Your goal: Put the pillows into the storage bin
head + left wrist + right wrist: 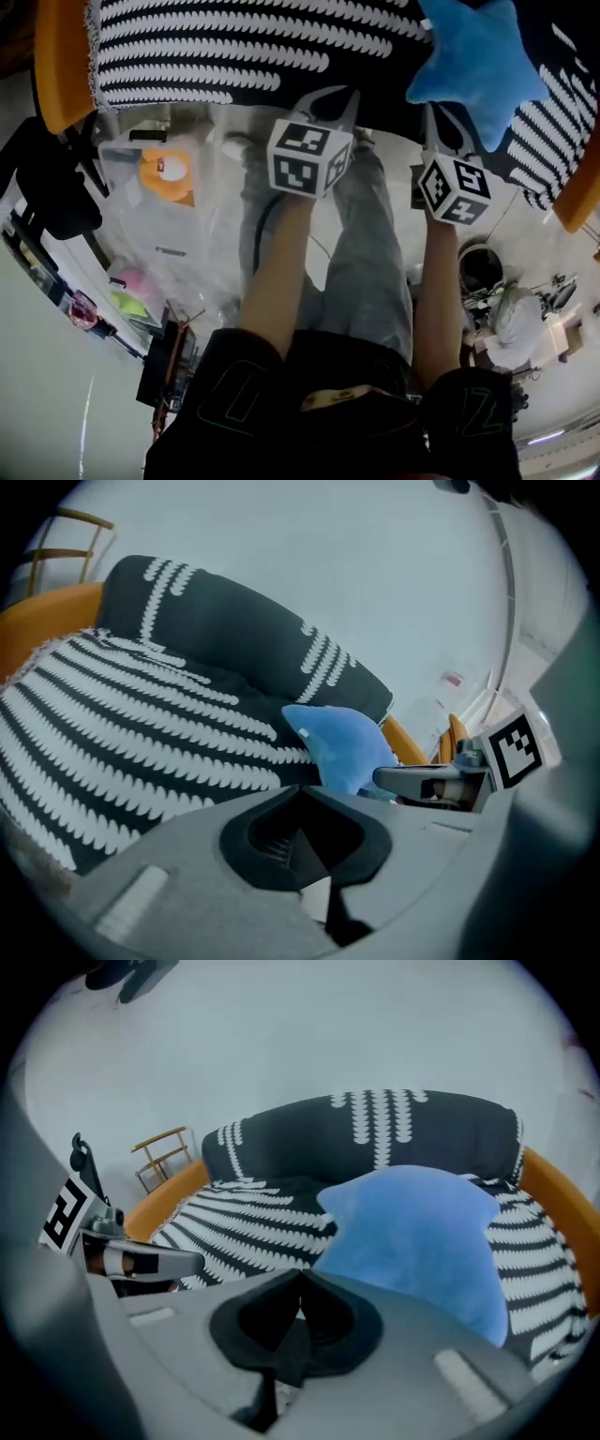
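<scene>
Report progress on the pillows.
Done: an orange item seems to lie in the bin. In hand: nothing; left gripper and right gripper are shut, empty. Left: the blue pillow lies on the striped sofa.

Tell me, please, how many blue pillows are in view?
1: the blue star pillow lies on the black-and-white striped sofa, at its right side in the head view. Others may be hidden.
</scene>
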A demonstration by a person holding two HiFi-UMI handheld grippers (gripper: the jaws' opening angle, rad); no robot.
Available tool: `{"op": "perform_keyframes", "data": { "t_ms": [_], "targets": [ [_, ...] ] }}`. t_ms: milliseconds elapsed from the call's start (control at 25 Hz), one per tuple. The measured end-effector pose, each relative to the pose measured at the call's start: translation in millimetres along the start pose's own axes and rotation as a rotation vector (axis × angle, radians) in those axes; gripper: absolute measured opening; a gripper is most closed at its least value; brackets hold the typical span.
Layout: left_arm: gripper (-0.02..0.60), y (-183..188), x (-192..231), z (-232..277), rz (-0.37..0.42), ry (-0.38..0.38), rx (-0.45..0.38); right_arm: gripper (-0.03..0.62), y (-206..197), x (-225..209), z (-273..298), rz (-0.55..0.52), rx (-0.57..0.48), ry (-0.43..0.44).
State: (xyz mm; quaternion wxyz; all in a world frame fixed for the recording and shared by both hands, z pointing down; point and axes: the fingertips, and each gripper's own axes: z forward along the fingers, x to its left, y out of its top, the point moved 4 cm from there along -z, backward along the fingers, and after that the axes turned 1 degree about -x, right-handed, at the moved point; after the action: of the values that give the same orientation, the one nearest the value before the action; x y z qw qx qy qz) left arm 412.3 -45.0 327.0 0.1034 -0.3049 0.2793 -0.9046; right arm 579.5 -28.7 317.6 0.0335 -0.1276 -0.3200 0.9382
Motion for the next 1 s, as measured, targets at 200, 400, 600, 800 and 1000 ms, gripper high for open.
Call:
{"op": "perform_keyframes", "data": {
  "t_ms": [200,400,600,800,1000],
  "targets": [
    [0.012,16,-38,43,0.089,-0.016,0.036,0.08,5,-47,-24,0.057,-0.042,-0.056],
    [0.207,27,-78,85,0.178,-0.072,0.094,0.227,10,-91,-44,0.073,-0.056,-0.027],
    [0.333,21,-100,119,0.323,-0.115,0.249,0.341,-3,-132,-49,-0.017,0.057,-0.089],
    [0.374,2,-79,143,0.385,-0.048,0.403,0.407,-30,-152,-15,-0.066,0.247,-0.041],
    [0.382,-19,-83,166,0.39,-0.077,0.495,0.422,-47,-168,9,-0.07,0.35,0.022]
  ]
}}
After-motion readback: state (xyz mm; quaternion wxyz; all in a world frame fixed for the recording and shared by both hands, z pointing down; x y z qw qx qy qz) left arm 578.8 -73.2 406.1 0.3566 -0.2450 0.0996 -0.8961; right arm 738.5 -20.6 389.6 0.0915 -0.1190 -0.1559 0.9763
